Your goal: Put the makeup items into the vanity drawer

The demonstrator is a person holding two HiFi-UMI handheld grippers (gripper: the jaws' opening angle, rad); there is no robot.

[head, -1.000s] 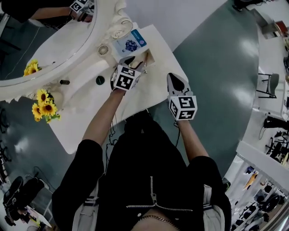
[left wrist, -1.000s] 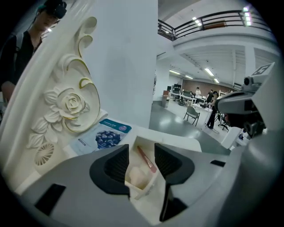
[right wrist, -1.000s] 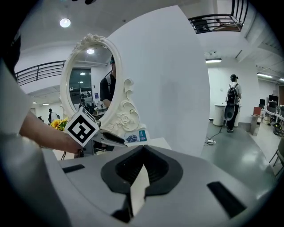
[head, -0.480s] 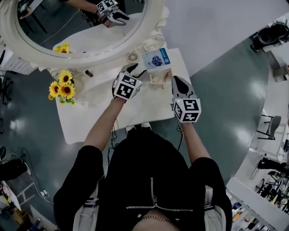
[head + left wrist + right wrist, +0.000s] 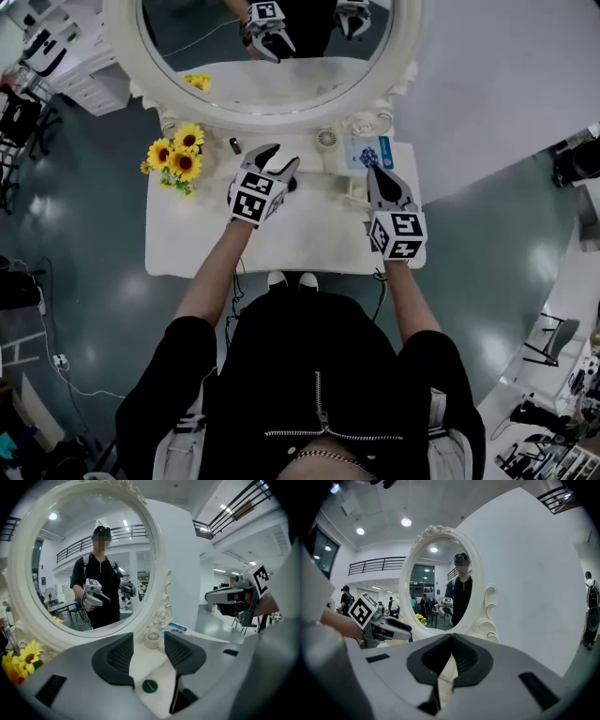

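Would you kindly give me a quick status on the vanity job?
Left gripper jaws just opening, empty; right gripper shut, empty. Green jar on vanity, untouched. No obstruction seen.

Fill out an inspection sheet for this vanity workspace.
Surface: white vanity top, mostly bare.
Job's things: dark green round item and small dark tube, both out on the top.
Clutter: sunflowers, small white fan, blue-printed packet.
Grippers: left gripper tongs apart, just been opening, nothing between them; right gripper tongs together, empty.
Cables: lead with a white plug block on the floor at left.
Surroundings: oval mirror, grey floor, white furniture beyond.
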